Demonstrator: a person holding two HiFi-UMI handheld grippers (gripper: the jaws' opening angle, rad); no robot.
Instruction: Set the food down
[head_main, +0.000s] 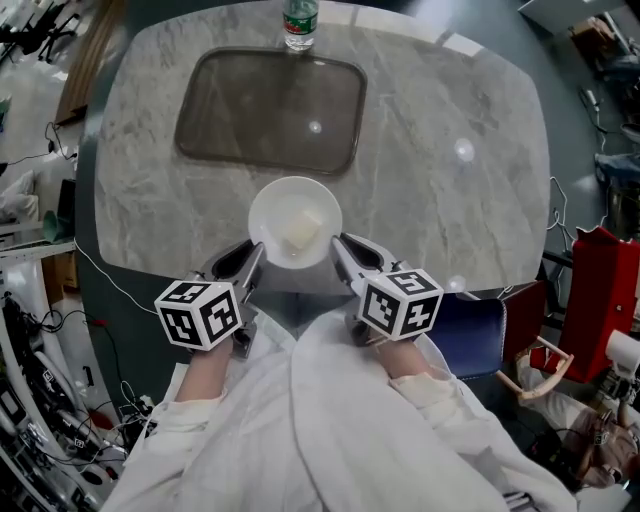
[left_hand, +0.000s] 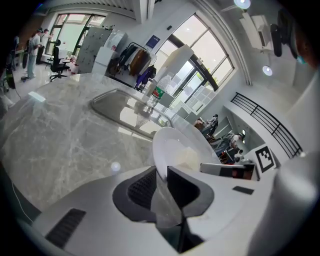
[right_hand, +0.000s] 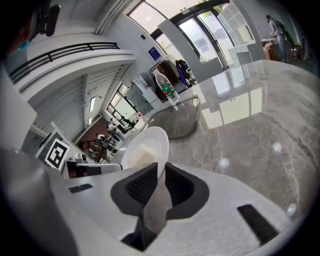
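A white plate (head_main: 294, 222) with a pale yellowish piece of food (head_main: 302, 232) on it is held over the near edge of the marble table (head_main: 440, 200). My left gripper (head_main: 250, 268) is shut on the plate's left rim, and my right gripper (head_main: 342, 262) is shut on its right rim. In the left gripper view the plate (left_hand: 176, 150) rises edge-on between the jaws of the left gripper (left_hand: 161, 179). In the right gripper view the plate (right_hand: 145, 146) stands likewise in the right gripper (right_hand: 160, 176), food (right_hand: 142, 155) on it.
A dark rectangular tray (head_main: 270, 110) lies on the table beyond the plate, with a plastic water bottle (head_main: 299, 24) at its far edge. Cables and equipment (head_main: 30, 300) crowd the floor to the left; a red object (head_main: 598, 290) stands at the right.
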